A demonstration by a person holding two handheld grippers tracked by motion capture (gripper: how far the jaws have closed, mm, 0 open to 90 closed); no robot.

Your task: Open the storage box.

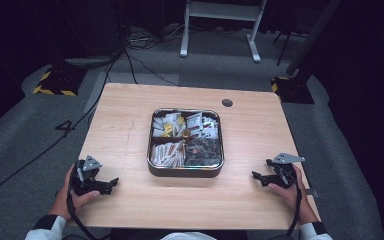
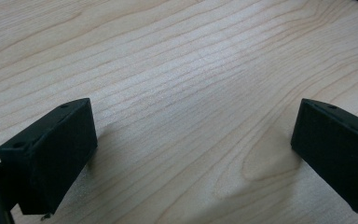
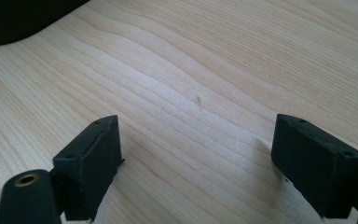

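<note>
Bare wood lies under both my grippers, left [image 1: 111, 185] and right [image 1: 258, 176], jaws spread, empty; I'd lift each clear before reaching toward the far tin [image 1: 185, 171].

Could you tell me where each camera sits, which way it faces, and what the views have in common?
High view: above the person's side, looking forward and down on the table and the square tin; both hands, the left gripper and the right gripper show.
Left gripper view: rides the left gripper, looking down along its open jaws at bare wood.
Right gripper view: rides the right gripper, jaws open over wood.
Shared: the same light wooden tabletop.
</note>
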